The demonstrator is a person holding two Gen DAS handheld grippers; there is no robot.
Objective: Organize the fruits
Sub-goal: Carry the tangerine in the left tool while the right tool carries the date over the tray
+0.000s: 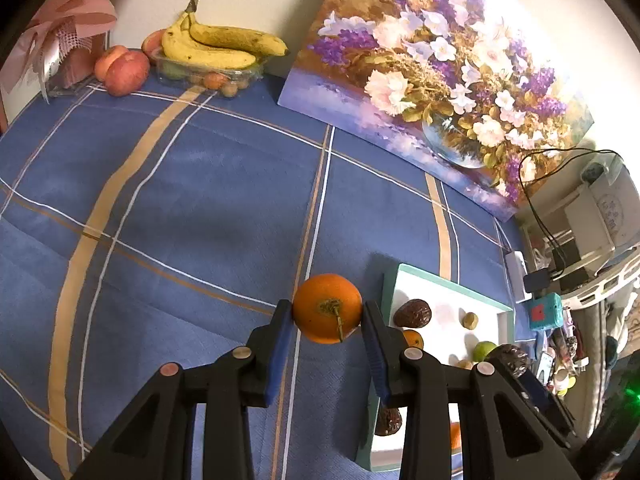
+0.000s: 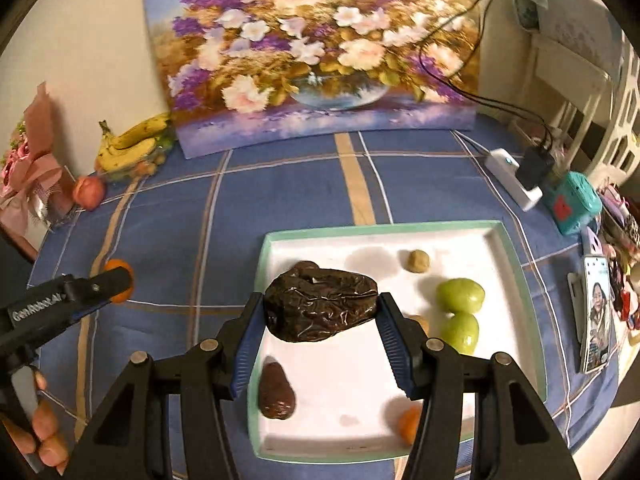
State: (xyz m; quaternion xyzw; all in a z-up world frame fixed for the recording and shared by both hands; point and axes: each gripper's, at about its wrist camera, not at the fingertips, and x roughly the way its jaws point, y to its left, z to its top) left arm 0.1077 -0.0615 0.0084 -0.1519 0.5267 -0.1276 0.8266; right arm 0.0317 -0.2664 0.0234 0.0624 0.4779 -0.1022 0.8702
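My left gripper (image 1: 327, 312) is shut on an orange (image 1: 327, 307), stem toward the camera, held above the blue cloth left of the white tray (image 1: 416, 282). It also shows in the right wrist view (image 2: 119, 286). My right gripper (image 2: 320, 312) is shut on a large dark wrinkled date (image 2: 320, 305) above the tray (image 2: 516, 264). In the tray lie another dark date (image 2: 276, 394), two green fruits (image 2: 460, 295), a small tan fruit (image 2: 418, 261) and a small orange fruit (image 2: 409, 424).
Bananas (image 1: 216, 46) on a clear fruit box and peaches (image 1: 124, 70) sit at the table's far left by a pink gift wrap (image 1: 68, 40). A flower painting (image 1: 436, 68) leans on the wall. A charger (image 2: 516, 178), a teal box (image 2: 570, 202) and a phone (image 2: 596, 312) lie right.
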